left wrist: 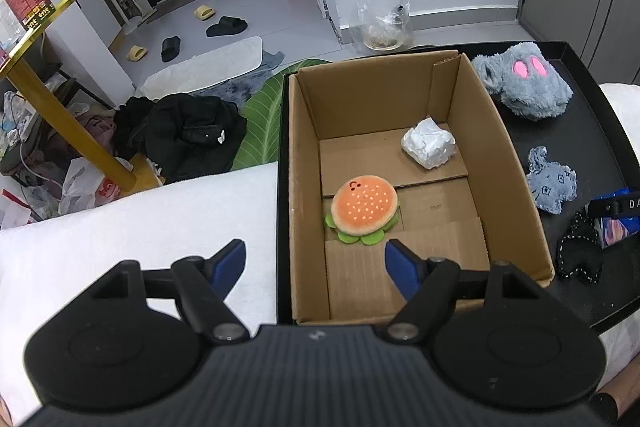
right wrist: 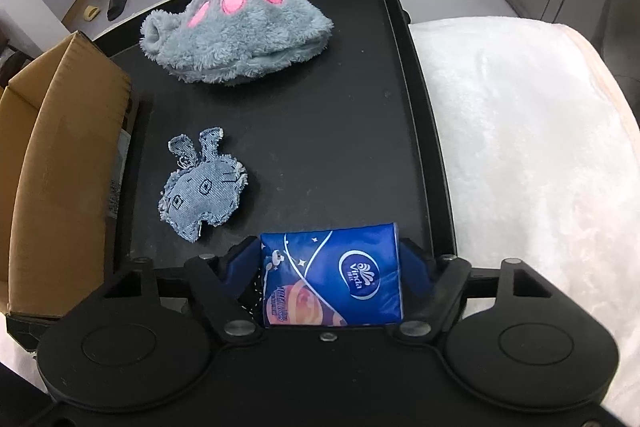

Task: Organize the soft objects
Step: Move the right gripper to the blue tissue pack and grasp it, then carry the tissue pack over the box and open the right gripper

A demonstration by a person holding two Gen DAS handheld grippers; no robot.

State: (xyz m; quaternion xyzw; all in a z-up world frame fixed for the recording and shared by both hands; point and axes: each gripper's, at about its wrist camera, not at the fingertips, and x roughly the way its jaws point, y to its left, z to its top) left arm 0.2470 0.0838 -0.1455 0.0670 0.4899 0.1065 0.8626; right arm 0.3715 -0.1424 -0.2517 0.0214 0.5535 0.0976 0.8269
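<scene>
the right tool [right wrist: 330, 277] pinches a blue tissue pack [right wrist: 332, 279] between its blue fingers [right wrist: 240, 267], low over the near end of the black tray [right wrist: 412, 67]; the pack's near end is hidden behind the tool body. a black stitched fabric piece [left wrist: 580, 255] shows only as a sliver beside the pack in the right wrist view. the left tool [left wrist: 316, 263] is spread wide with nothing between its fingers, straddling the near left wall of the cardboard box [left wrist: 304, 167]. inside the box lie a plush burger [left wrist: 366, 209] and a crumpled white wad [left wrist: 429, 143]. on the tray beside the box sit a grey fluffy slipper [right wrist: 240, 31] and a denim elephant [right wrist: 204, 187], apart from each other.
</scene>
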